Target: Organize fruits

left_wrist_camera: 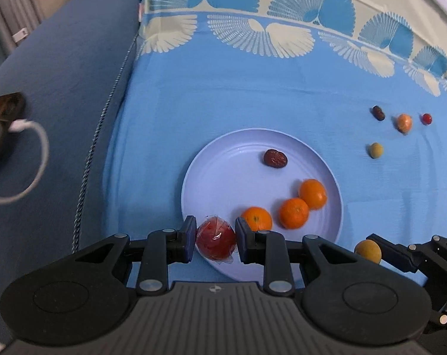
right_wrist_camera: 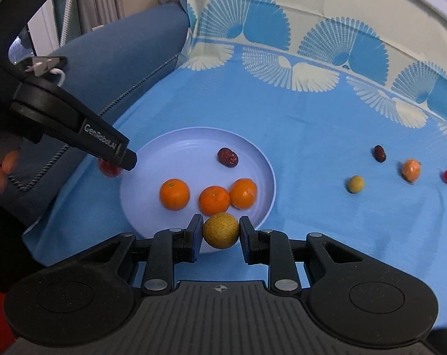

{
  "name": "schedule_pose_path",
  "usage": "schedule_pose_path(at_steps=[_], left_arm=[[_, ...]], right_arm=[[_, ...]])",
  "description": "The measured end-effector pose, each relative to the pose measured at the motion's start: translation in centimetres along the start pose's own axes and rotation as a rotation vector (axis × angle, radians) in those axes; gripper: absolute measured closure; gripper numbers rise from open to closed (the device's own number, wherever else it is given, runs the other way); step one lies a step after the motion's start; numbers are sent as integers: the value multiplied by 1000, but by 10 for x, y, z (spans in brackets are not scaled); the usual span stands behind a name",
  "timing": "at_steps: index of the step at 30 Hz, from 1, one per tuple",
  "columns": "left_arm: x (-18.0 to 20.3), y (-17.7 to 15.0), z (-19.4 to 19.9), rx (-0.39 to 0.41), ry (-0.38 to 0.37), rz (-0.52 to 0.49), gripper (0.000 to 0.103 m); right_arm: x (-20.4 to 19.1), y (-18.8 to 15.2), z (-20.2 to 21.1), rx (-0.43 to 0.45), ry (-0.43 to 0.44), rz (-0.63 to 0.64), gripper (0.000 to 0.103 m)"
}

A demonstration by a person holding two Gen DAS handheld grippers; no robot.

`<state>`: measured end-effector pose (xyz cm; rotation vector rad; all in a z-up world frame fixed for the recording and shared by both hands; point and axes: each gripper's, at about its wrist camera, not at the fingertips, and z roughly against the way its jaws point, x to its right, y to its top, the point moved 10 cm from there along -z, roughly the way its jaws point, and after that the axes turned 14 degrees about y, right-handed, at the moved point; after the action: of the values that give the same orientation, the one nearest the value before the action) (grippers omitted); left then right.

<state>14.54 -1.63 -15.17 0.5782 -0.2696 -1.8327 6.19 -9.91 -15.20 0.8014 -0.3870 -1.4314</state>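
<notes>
Left wrist view: left gripper (left_wrist_camera: 216,238) clamped on plastic-wrapped red fruit (left_wrist_camera: 215,241) over plate (left_wrist_camera: 199,177) rim; slippery film, soft, squeezed at widest girth. Right gripper (right_wrist_camera: 220,233) pinched small yellow-green fruit (right_wrist_camera: 220,230) at plate's near edge; light, firm, rollable.

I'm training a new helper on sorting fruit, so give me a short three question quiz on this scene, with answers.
1. True or false: the left gripper is empty.
2. How many oranges lie on the plate?
3. What does the right gripper hold? A: a date. B: a yellow fruit. C: nothing.

Key: 1. False, it grips a wrapped red fruit. 2. Three. 3. B.
</notes>
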Motion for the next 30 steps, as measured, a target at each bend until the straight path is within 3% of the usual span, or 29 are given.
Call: schedule_pose_path(at_steps=[13,15,16,17,19,25,30], left_arm=[[16,18,-59,-57,5,-45,70],[16,22,-59,-41,0,-47,47],[16,26,-57,-26,-1,-40,18],[15,29,-52,-8,-2,-30,0],[12,34,-39,37,-13,-21,0],[-5,5,-2,56,26,-68,0],[-20,-46,26,-6,45,-23,0]], right_arm=[[11,-2,-56,-81,30,2,75],[10,2,-58,-70,45,13,74],[11,5,-56,-53,32,29,59],[12,10,-52,-32,11,44,34],[12,17,-41,14,-18,61,18],[9,0,-1,-12,7,3,9],[-6,-24,32,-31,26,-35,4]])
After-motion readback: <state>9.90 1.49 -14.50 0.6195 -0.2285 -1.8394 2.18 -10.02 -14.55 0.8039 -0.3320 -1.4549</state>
